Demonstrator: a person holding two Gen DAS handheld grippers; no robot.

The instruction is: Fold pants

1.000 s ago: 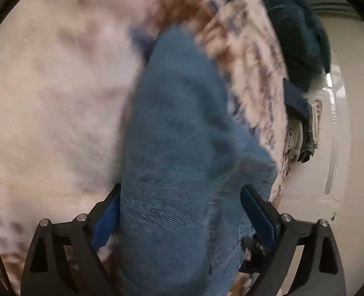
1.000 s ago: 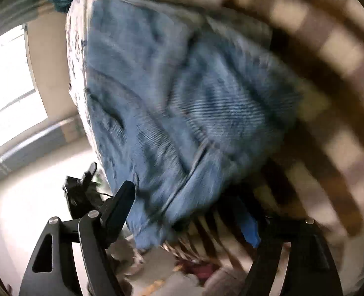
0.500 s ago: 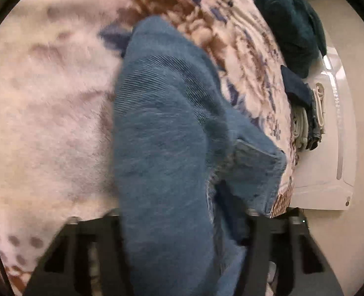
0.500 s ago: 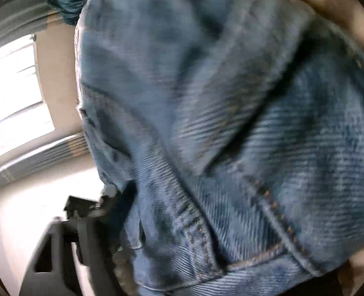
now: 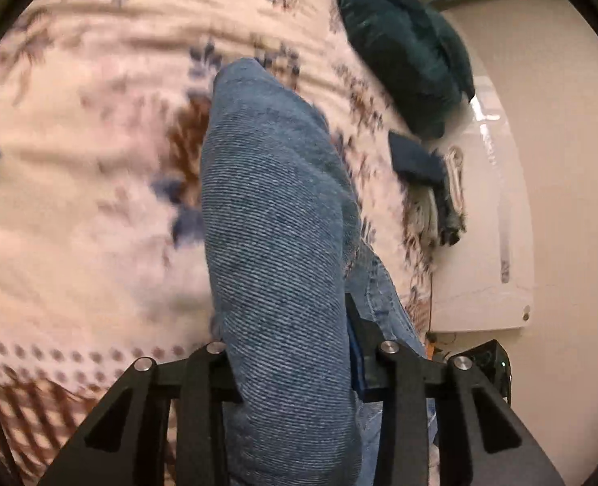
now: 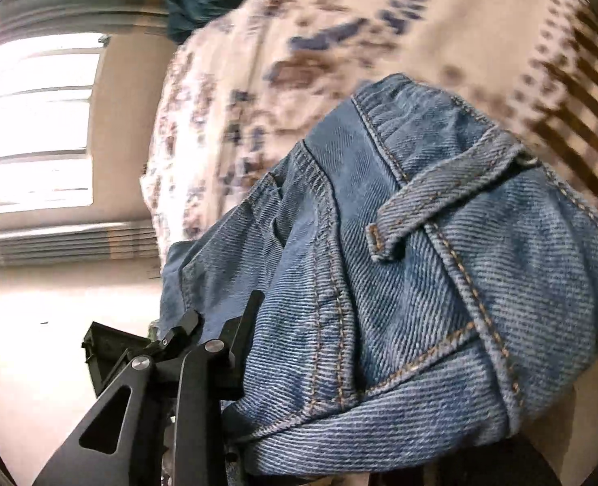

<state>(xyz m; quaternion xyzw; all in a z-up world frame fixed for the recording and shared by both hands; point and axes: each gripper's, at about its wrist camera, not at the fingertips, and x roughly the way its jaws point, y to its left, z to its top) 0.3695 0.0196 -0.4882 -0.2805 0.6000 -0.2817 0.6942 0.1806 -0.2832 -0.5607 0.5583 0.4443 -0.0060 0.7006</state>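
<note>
Closest to the left camera, the left gripper has a thick bunch of the jeans stuffed between its two black fingers. The jaws are closing and the denim fills the whole gap, pressed on both sides, so it's gripped. The left finger's pad is buried under the cloth, and only a sliver of blue pad shows on the right one. The fabric humps up and away from the tongs, ending in a rounded fold out over the bedspread.

On the other side it's the same deal, but harder to read. The right gripper only shows one finger, at lower left; the other is completely hidden behind the denim. Its jaws are closing too, with the waistband part of the jeans bulging right across the lens: I count one belt loop, plus orange stitching. The cloth sits against the visible finger, so it looks clamped.

That's one pair of jeans, held by two tongs, above a floral and checked bedspread that's smeared with blur. Further back there's one dark green blanket bunched up, and a small stack of folded clothes at the bed's edge, too blurry to count. Furthest off is one bright window.
</note>
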